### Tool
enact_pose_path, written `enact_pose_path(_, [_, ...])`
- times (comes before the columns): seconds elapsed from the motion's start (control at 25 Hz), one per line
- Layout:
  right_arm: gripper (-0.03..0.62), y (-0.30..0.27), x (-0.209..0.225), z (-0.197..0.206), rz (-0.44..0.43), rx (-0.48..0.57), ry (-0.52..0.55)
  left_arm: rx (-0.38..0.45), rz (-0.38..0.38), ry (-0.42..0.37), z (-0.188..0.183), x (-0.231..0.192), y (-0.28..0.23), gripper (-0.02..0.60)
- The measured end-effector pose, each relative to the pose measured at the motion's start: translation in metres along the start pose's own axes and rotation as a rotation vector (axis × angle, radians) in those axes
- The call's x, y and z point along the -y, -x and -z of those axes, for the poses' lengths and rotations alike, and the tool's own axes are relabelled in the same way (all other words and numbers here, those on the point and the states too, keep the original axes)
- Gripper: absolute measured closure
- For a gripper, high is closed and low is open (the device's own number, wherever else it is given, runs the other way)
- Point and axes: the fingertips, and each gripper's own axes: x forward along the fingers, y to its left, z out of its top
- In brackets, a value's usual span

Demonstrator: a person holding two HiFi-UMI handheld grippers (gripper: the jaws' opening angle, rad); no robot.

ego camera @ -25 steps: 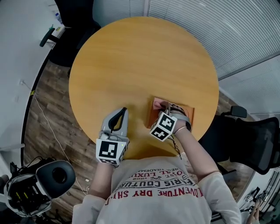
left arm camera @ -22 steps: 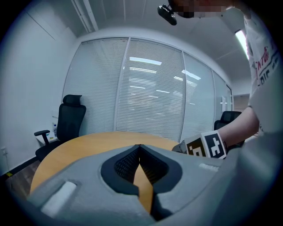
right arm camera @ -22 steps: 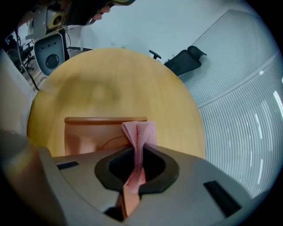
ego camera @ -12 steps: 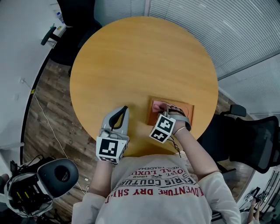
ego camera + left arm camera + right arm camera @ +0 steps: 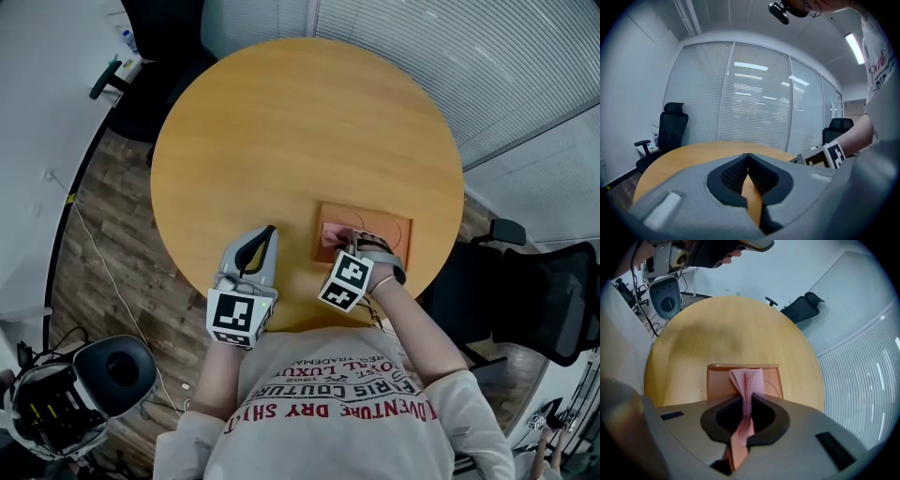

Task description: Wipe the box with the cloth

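Pink cloth clamped in R gripper jaws, atop orange box; L gripper jaws together, empty.

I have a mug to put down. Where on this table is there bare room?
The table is bare from the box out to its far rim, and on the left beyond the left gripper. It is crowded at the near edge, where the right gripper holds the cloth on the box.
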Motion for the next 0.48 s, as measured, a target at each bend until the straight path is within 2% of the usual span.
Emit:
enact_pose_path(0.2, [0.565, 0.004, -0.014, 0.010, 0.010, -0.001, 0.016, 0.003, -0.003, 0.003, 0.006, 0.013, 0.008, 0.572])
enact_pose_path(0.48, [0.565, 0.009, -0.027, -0.008, -0.026, 0.000, 0.036, -0.010, -0.004, 0.023, 0.010, -0.003, 0.015, 0.572])
